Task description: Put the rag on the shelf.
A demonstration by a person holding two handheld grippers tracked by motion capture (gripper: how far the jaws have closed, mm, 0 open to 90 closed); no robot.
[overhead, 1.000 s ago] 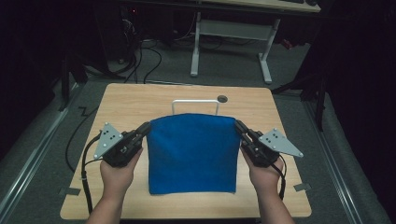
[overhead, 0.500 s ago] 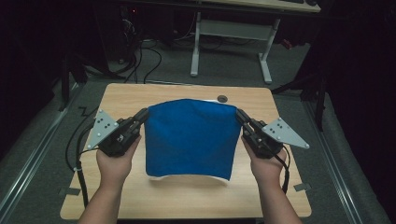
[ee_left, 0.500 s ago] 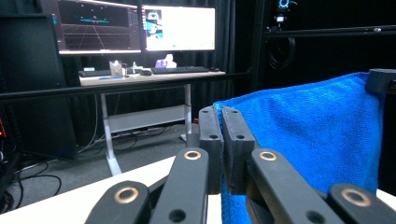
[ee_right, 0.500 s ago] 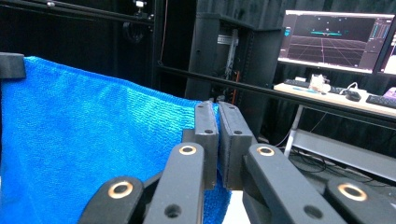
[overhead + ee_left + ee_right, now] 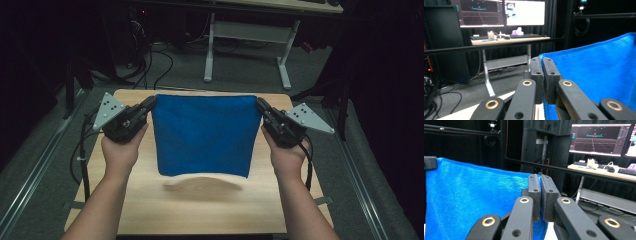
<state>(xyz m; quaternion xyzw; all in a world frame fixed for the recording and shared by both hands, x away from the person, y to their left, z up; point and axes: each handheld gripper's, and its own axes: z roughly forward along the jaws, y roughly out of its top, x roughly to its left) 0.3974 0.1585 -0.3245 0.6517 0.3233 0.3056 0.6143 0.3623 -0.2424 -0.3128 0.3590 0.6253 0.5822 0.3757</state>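
A blue cloth (image 5: 204, 134) hangs stretched between my two grippers above the wooden table (image 5: 150, 200), its lower edge off the surface and casting a shadow. My left gripper (image 5: 151, 103) is shut on the cloth's top left corner. In the left gripper view the jaws (image 5: 542, 62) pinch the blue cloth (image 5: 594, 70) edge. My right gripper (image 5: 259, 102) is shut on the top right corner. The right gripper view has its jaws (image 5: 540, 180) closed on the blue cloth (image 5: 474, 195), with the other gripper's tip (image 5: 430, 162) at the far corner.
A person's hands and bare forearms hold both grippers from the near side. Beyond the table stand a white-legged desk (image 5: 247, 35) and cables on the grey floor. Monitors (image 5: 501, 12) and a keyboard sit on that desk.
Both grippers have risen and moved away from me with the cloth. The cloth, earlier lying partly on the table, now hangs free, and the white item at the table's back is hidden behind it.
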